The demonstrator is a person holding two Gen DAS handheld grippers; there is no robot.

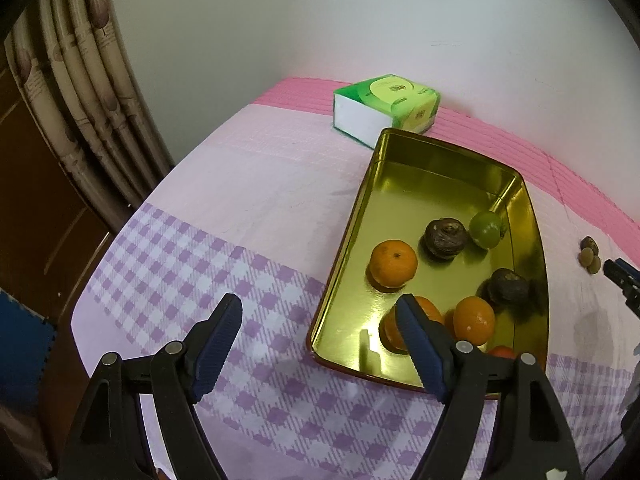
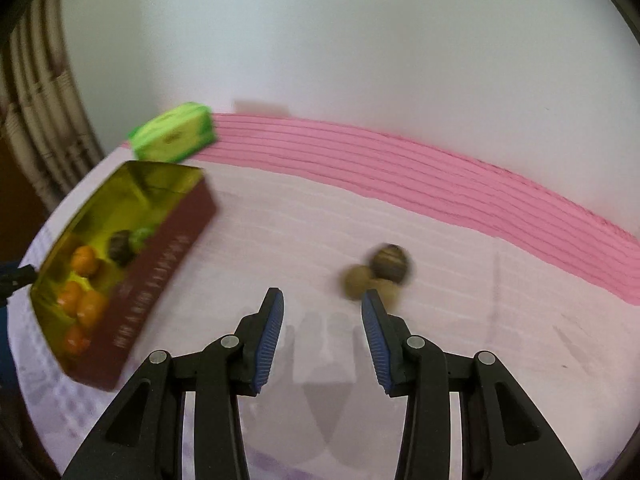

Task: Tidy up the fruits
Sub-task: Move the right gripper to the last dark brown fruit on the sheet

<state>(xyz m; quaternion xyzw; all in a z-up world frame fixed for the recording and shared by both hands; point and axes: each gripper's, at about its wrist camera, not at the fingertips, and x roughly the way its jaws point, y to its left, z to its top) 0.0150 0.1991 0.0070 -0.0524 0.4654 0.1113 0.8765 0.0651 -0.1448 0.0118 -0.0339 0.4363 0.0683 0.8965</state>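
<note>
A gold-lined tin tray (image 1: 360,216) with dark red outer walls (image 2: 160,272) sits on the table. It holds several oranges (image 1: 393,265), two dark brown fruits (image 1: 445,238) and a green fruit (image 1: 485,229). My left gripper (image 1: 320,316) is open and empty over the tray's near left corner. A small cluster of brown round fruits (image 2: 374,276) lies on the cloth to the right of the tray; it also shows in the left wrist view (image 1: 589,255). My right gripper (image 2: 322,308) is open and empty just in front of that cluster, its right finger close to it.
A green tissue pack (image 1: 386,106) lies behind the tray near the wall; it also shows in the right wrist view (image 2: 172,138). The tablecloth (image 1: 240,200) is pink with purple checks at the front. Curtains (image 1: 72,92) hang at the left past the table edge.
</note>
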